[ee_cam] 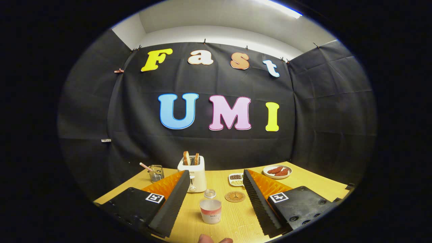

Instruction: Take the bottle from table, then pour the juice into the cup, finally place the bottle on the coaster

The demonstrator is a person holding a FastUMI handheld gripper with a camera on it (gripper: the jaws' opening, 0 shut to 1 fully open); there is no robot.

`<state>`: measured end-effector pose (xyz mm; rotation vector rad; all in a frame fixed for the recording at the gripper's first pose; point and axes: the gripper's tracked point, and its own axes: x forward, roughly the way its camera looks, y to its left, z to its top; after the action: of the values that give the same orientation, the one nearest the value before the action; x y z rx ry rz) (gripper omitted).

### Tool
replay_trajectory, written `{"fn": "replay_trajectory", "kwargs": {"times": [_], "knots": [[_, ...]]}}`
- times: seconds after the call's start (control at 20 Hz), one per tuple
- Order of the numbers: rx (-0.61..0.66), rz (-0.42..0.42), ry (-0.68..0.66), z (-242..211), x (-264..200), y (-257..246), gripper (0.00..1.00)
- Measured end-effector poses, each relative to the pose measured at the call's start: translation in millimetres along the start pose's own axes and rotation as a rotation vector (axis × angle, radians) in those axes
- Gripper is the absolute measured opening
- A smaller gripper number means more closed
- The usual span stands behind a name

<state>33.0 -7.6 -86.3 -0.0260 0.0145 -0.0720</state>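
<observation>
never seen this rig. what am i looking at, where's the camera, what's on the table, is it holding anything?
It is not a robot arm: a person carries a two-finger gripper by hand. The camera is a fisheye that rides on the gripper and looks forward along the two fingers, which is why they frame the scene.

The fingers are spread wide and hold nothing.

On the wooden table, between the fingers, stands a plastic cup. Just behind it is a small clear bottle, and beside that a round coaster. Further back are a toaster with bread in it, a glass with a straw, a small dish with two compartments, and a plate of food. Fingertips of a person show at the near table edge.
</observation>
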Motion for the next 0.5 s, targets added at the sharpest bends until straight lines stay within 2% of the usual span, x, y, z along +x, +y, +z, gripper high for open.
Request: {"fn": "replay_trajectory", "kwargs": {"times": [0.3,0.5], "knots": [[0.034,-0.030,0.029,-77,20,3,0.97],[0.013,-0.008,0.067,-124,35,10,0.97]]}}
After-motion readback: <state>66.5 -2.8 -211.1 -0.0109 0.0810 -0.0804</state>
